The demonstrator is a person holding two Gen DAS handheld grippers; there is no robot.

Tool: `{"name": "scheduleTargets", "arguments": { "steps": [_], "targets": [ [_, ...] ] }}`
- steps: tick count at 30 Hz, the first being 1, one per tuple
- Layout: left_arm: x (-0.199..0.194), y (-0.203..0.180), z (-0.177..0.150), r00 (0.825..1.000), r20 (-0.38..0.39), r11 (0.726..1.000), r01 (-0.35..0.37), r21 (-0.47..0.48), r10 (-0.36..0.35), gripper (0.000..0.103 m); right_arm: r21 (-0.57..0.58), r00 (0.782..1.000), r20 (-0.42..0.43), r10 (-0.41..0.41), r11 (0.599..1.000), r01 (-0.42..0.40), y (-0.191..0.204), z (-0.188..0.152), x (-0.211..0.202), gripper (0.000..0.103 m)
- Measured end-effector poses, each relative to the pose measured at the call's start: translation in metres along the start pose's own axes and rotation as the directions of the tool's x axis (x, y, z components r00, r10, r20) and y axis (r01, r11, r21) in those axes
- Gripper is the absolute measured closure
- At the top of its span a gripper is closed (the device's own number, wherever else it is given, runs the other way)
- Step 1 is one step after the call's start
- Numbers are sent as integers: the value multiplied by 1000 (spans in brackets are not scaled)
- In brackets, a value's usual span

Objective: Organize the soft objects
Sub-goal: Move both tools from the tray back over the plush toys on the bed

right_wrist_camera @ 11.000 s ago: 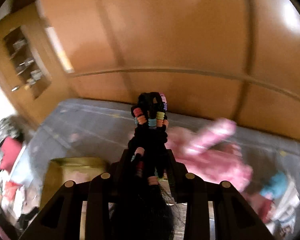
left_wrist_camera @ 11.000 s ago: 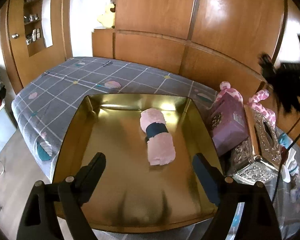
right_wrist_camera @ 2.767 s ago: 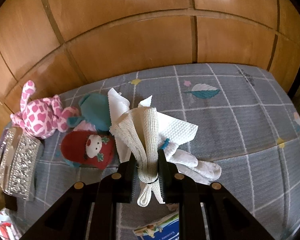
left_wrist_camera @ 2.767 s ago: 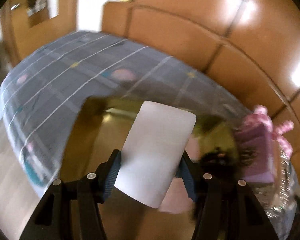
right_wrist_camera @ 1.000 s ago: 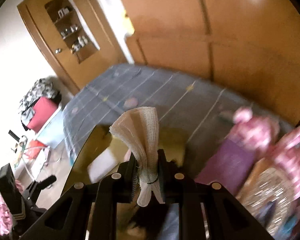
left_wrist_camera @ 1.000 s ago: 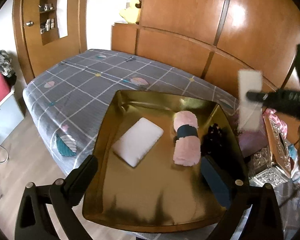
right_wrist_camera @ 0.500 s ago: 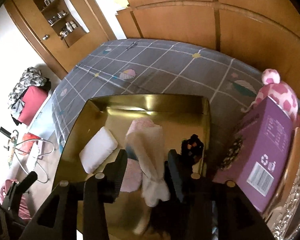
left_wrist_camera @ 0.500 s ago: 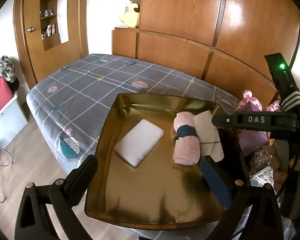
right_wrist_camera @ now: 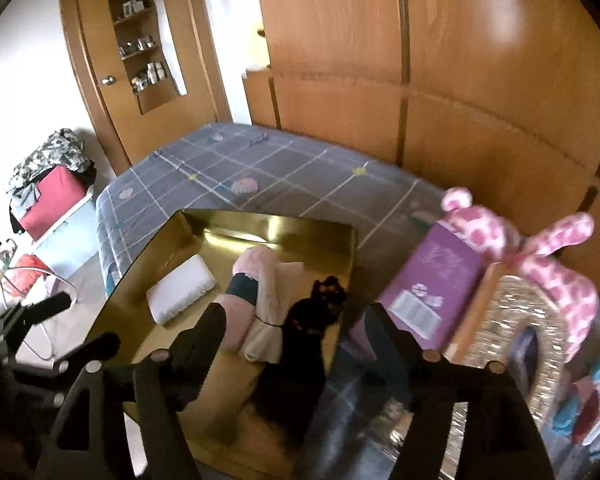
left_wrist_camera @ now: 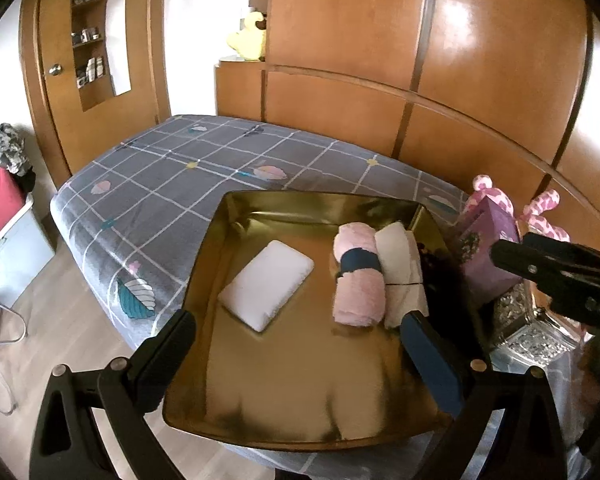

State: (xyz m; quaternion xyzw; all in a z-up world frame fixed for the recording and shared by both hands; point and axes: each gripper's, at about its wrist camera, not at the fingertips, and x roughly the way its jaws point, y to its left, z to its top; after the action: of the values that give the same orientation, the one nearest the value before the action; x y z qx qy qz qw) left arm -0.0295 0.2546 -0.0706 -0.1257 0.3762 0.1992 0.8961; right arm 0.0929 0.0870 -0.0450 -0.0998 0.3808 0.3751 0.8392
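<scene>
Soft objects already lie in the gold tray on the bed: in the left wrist view a white pad sits at about 9 o'clock of the tray's middle, a pink rolled towel with a dark band at 2 o'clock, a cream bundled cloth touching its right side, and a black bunch of hair ties by the right wall. The left gripper hangs over the near part of the tray, its fingers spread wide with nothing between them. The right gripper's fingers reach in from 3 o'clock; pale lettering on them is too blurred to read. In the right wrist view the right gripper has just been opening, and its fingers stand apart above the cream bundled cloth, not pressing it, so I judge this the release step. Next likely calls for fetching another soft item, perhaps the pink spotted plush at 3 o'clock. The purple box carries a barcode label, illegible here.
</scene>
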Motion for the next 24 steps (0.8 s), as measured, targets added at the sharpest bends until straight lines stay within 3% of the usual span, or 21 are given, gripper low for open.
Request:
{"name": "scheduleTargets", "arguments": {
  "steps": [14,24],
  "targets": [
    [-15,-46,-9,998,22,989,63,137,-67,0,81,987,85,-138,988,131,-58,-47,-58,29],
    [-32,-102,-19,983,44,939,157,305,-179,0,232,953,78,-293,935,269,-141,-89,-104,29]
  ]
}}
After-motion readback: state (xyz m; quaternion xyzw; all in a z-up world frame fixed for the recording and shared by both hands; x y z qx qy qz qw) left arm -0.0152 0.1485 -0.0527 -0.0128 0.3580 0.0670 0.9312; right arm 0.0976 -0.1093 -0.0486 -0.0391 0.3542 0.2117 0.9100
